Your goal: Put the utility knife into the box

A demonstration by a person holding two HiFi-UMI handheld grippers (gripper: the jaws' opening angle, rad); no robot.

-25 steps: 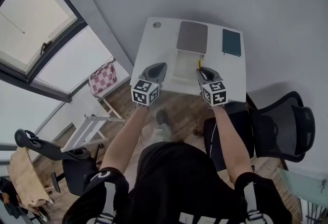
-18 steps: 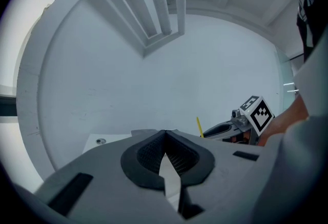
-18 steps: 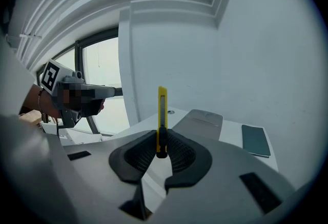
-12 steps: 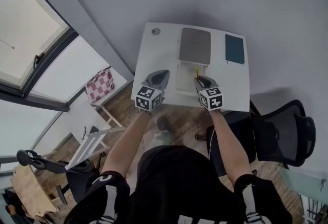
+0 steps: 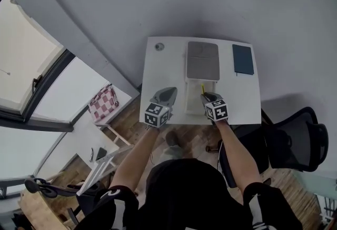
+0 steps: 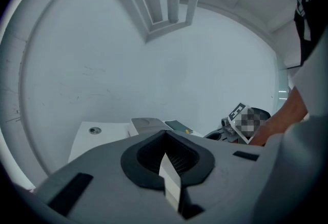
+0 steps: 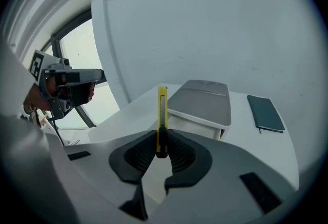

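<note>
as the knife [image 7: 162,107] looks light, stiff and slick, the right gripper [image 7: 162,142] clamped on its tail seems apt, while the left gripper [image 6: 165,141] sits closed and empty.

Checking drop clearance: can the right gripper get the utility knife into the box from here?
Probably yes. The right gripper holds the utility knife just beside the box, whose near end looks open; nothing seems in the way.

The utility knife's [image 7: 162,110] lower end is hidden between the right tool's [image 7: 162,143] pads. In the head view the box's [image 5: 194,101] inside and the round object [image 5: 159,47] at the bench [image 5: 163,71] corner are too small to make out. In the left gripper view the left tool's [image 6: 166,154] body hides most of the bench.
</note>
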